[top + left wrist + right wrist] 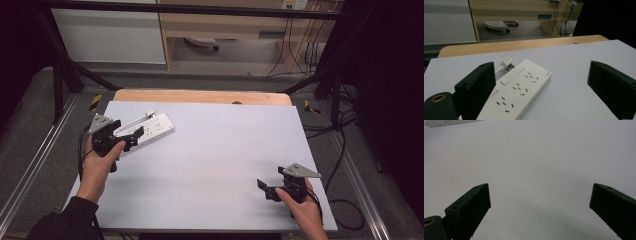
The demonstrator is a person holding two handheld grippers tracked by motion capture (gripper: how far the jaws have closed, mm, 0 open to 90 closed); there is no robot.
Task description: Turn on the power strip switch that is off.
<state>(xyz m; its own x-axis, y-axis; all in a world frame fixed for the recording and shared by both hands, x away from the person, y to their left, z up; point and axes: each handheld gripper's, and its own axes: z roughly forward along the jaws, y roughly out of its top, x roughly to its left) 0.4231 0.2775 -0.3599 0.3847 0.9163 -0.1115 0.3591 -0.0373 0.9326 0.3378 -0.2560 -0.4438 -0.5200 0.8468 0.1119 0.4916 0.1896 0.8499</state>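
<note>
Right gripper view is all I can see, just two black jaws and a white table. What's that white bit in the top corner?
Observer: That's the end of a white power strip, lying flat at the table's far left.
Operator: Is anybody grabbing it?
Observer: Not yet. The left gripper is right at its near end, jaws wide open, with one jaw over the strip.
Operator: Does it have a plug?
Observer: Yes, a white plug lies on the table just behind the strip.

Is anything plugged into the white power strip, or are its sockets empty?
Empty. In the left gripper view the power strip lies flat with every visible socket bare; a white plug lies loose behind it.
</note>
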